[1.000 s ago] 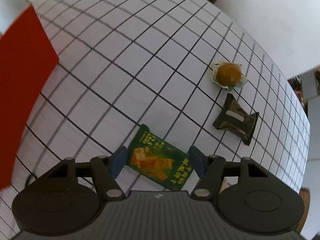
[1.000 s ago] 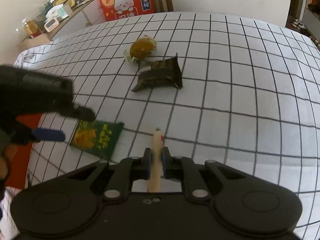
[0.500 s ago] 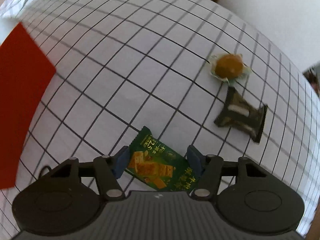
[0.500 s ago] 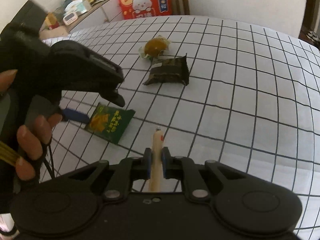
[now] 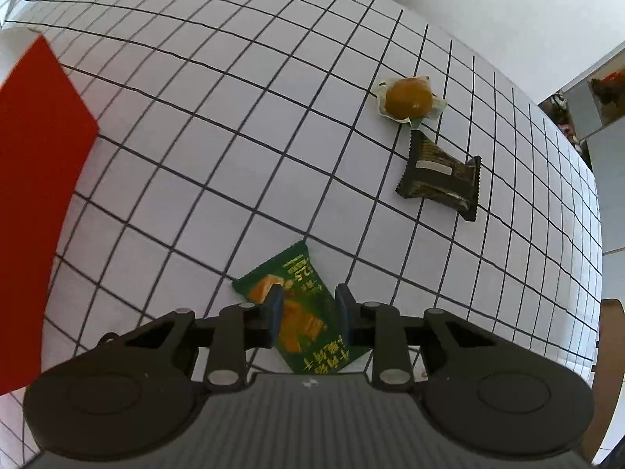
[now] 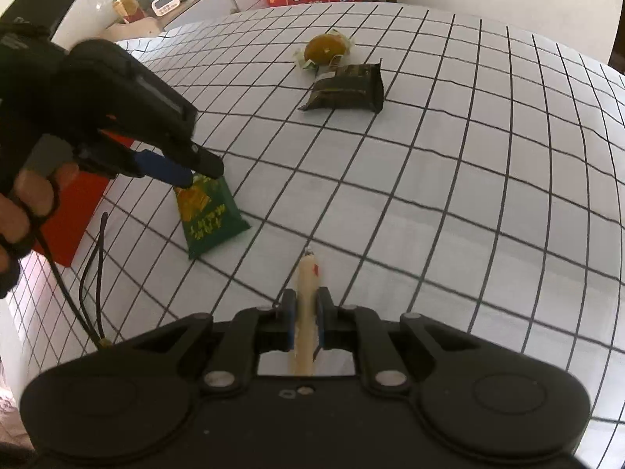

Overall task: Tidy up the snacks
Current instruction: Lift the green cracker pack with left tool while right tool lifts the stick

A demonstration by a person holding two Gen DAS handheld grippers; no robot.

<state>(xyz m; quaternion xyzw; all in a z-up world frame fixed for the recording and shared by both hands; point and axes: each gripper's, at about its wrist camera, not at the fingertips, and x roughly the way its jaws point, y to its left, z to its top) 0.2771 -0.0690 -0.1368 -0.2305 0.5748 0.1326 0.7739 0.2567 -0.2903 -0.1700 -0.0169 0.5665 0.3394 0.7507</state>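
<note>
Snack sorting on the checked bench [image 5: 273,136]

Left gripper [image 5: 308,308] jaws closing around green packet [image 5: 300,312]; right gripper [image 6: 304,318] jaws pinch a pale stick [image 6: 306,305].

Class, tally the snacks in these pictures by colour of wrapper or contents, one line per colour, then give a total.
Green packet, between the closing jaws of the left hand-held gripper: 1
Dark brown packet: 1
Clear-wrapped orange-brown round snack: 1
Pale stick snack, held in the right hand-held gripper: 1
Total: 4
</note>
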